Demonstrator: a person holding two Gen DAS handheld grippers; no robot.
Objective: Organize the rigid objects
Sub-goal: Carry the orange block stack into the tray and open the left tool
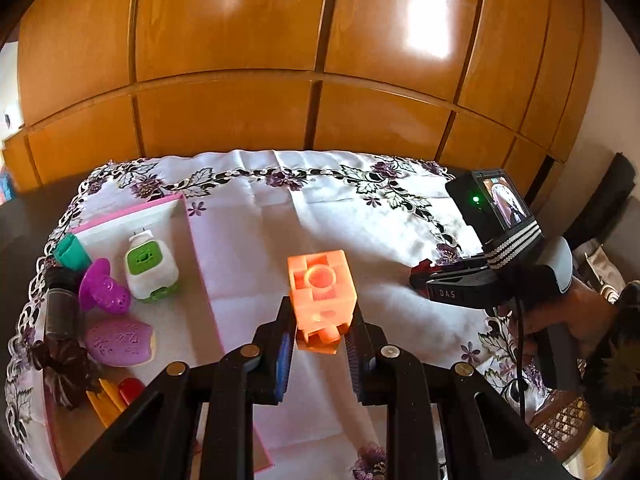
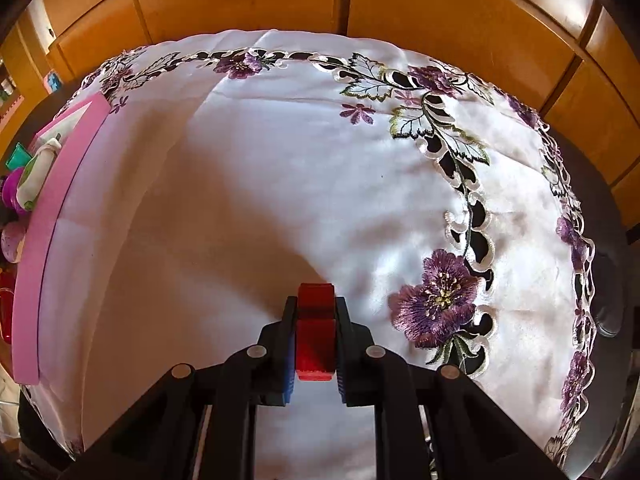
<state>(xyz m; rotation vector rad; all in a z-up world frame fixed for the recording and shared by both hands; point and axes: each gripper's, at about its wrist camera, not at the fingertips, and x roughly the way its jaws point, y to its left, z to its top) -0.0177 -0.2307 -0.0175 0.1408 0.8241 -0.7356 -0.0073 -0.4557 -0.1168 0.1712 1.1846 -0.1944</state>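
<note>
My left gripper (image 1: 320, 320) is shut on an orange plastic block (image 1: 322, 296) and holds it above the white cloth, right of the pink tray (image 1: 200, 264). My right gripper (image 2: 315, 312) is shut on a red block (image 2: 315, 332) just above the cloth. In the left wrist view the right gripper (image 1: 420, 276) is at the right, with a bit of red at its tip. The tray holds a white-and-green toy (image 1: 150, 270), a purple cup (image 1: 104, 292), a purple disc (image 1: 120, 342), a teal piece (image 1: 72, 254), a dark cylinder (image 1: 62, 304), and yellow (image 1: 106, 400) and red (image 1: 130, 390) pieces.
A white cloth with purple embroidered flowers (image 2: 436, 296) covers the table. Wooden cupboard doors (image 1: 280, 60) stand behind it. The pink tray's wall (image 2: 52, 216) shows at the left in the right wrist view. A woven chair seat (image 1: 564, 428) is at the right.
</note>
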